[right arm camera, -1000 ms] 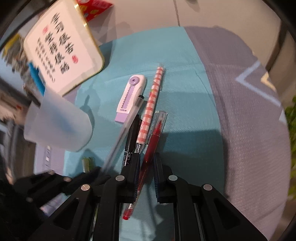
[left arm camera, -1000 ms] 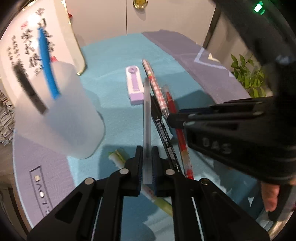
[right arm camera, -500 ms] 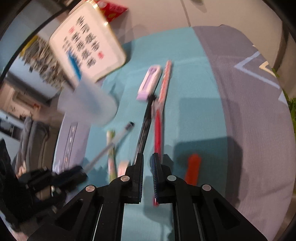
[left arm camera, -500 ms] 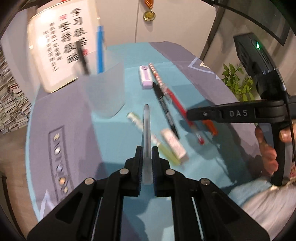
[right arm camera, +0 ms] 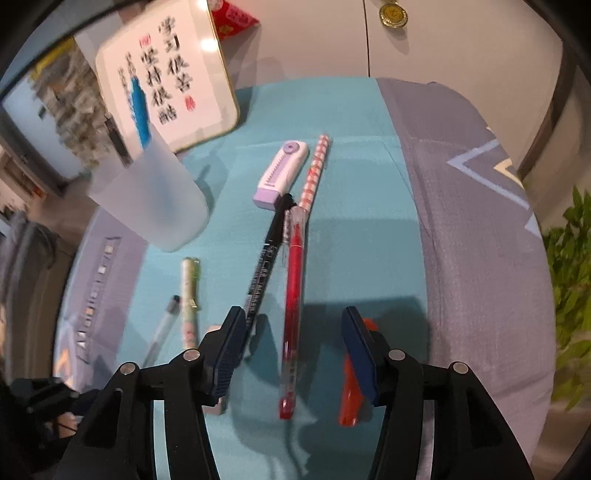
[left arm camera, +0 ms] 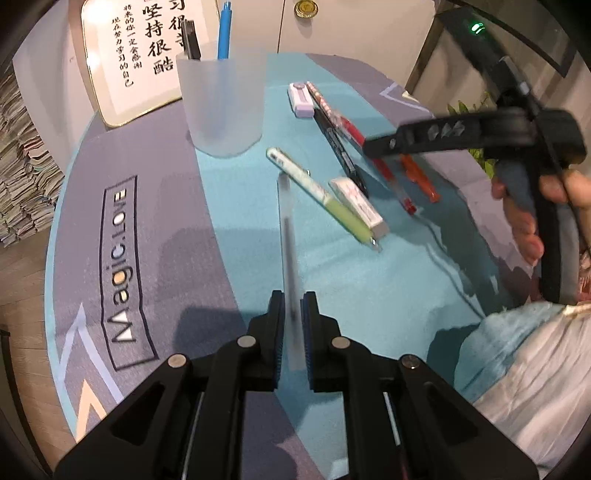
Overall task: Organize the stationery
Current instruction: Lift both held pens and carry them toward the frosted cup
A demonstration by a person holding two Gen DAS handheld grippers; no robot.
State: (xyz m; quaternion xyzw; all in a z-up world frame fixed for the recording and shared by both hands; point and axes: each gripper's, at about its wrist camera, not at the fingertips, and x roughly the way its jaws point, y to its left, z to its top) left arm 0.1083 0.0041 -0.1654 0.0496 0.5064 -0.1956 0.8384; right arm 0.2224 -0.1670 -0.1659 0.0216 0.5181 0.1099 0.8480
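My left gripper [left arm camera: 291, 310] grips a clear pen [left arm camera: 286, 229] that points toward the frosted cup [left arm camera: 221, 99]; its jaws are just starting to open with the pen still between the pads. The cup holds a blue pen [left arm camera: 223, 29] and a black one. My right gripper [right arm camera: 293, 321] is opening, its jaws wide apart over a red pen [right arm camera: 293, 280] lying loose on the teal mat [right arm camera: 362, 229]. A red cap [right arm camera: 349, 387] lies beside it. Nearby lie a black pen [right arm camera: 264, 262], a pink-checked pen [right arm camera: 316, 173], a purple correction tape [right arm camera: 282, 173], a green pen [left arm camera: 321, 195] and an eraser [left arm camera: 360, 206].
A framed calligraphy sign [left arm camera: 136, 59] leans behind the cup. Stacked books [left arm camera: 22, 166] sit off the table's left. A plant [right arm camera: 569, 258] stands at the right. A person's hand [left arm camera: 532, 206] holds the right gripper [left arm camera: 373, 147], with pale cloth [left arm camera: 517, 350] at the near right edge.
My left gripper has pulled back from the pens toward the near side, carrying the clear pen. My right gripper's jaws have spread apart and the red pen now lies free between them.
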